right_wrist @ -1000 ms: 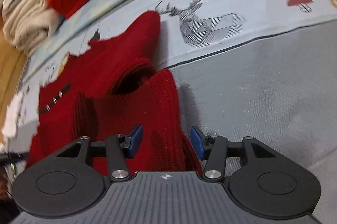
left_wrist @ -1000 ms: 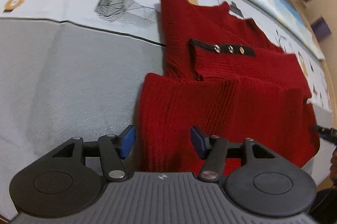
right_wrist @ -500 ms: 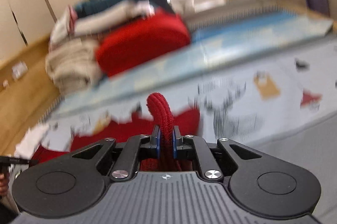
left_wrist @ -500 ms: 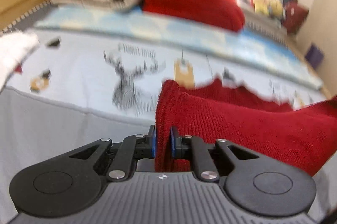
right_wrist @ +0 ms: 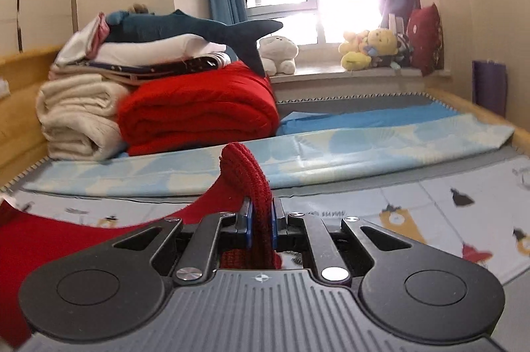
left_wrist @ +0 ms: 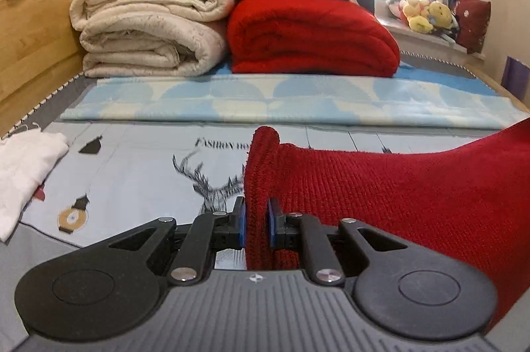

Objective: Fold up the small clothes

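Red knit sweater [left_wrist: 414, 196] hem spans between the left gripper [left_wrist: 256, 224] and right gripper [right_wrist: 261, 224], each pinching one corner, body hanging beneath.

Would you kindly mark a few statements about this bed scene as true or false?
1. Both tongs are clamped on the red knit sweater. True: left tongs, right tongs.
2. The folded red blanket lies right of the cream blankets. True.
3. The sweater lies flat on the bedsheet. False: its gripped edge is lifted.
4. The white cloth is in the left tongs. False: it lies on the bed, apart.
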`<control>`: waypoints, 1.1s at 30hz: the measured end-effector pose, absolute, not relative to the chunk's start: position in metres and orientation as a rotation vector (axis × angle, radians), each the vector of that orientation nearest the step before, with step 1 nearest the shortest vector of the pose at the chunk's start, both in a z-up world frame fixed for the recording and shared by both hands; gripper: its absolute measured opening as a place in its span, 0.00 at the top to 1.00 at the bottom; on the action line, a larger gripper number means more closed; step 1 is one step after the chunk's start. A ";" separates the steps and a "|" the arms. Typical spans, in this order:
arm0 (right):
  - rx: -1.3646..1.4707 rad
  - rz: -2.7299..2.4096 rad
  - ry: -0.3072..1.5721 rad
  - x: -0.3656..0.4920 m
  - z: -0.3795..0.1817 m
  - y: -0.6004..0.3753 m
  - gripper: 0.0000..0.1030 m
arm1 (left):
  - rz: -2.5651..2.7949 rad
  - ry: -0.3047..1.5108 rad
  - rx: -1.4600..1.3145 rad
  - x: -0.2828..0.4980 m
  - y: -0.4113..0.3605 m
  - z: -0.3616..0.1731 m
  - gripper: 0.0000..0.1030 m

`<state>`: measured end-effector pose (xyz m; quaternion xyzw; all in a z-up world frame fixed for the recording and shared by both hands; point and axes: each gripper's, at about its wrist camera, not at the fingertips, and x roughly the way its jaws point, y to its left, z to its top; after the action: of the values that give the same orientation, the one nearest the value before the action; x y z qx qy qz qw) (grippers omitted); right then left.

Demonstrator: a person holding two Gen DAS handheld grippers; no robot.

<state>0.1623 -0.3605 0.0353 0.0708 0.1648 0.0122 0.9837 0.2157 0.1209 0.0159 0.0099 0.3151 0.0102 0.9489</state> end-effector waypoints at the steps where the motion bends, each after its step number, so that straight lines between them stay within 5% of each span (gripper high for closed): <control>1: 0.138 0.013 0.314 0.165 0.036 -0.358 0.90 | 0.029 0.627 0.015 0.218 0.122 0.016 0.87; 6: 0.073 -0.026 0.298 0.180 0.029 -0.342 0.90 | 0.085 0.646 -0.071 0.231 0.133 0.008 0.79; 11: 0.033 -0.137 0.641 0.220 -0.023 -0.335 0.80 | 0.120 0.911 -0.170 0.248 0.146 -0.024 0.77; 14: 0.163 -0.080 0.691 0.215 -0.021 -0.347 0.65 | 0.055 0.976 -0.335 0.244 0.160 -0.028 0.56; 15: 0.188 -0.059 0.690 0.212 -0.017 -0.349 0.53 | 0.027 1.017 -0.380 0.242 0.161 -0.032 0.40; 16: 0.198 -0.044 0.700 0.209 -0.016 -0.350 0.41 | 0.002 1.078 -0.398 0.240 0.161 -0.039 0.36; 18: 0.204 -0.036 0.769 0.205 -0.019 -0.352 0.32 | -0.025 1.159 -0.360 0.239 0.156 -0.049 0.36; 22: 0.320 -0.060 0.940 0.207 -0.044 -0.360 0.32 | -0.031 1.242 -0.275 0.232 0.151 -0.065 0.36; 33: 0.411 -0.018 1.024 0.193 -0.046 -0.373 0.29 | -0.070 1.319 -0.446 0.219 0.165 -0.079 0.36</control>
<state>0.1926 -0.3726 -0.0457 0.1951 0.4863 -0.0087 0.8517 0.2194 0.1649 -0.0791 -0.2053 0.6074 -0.0321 0.7668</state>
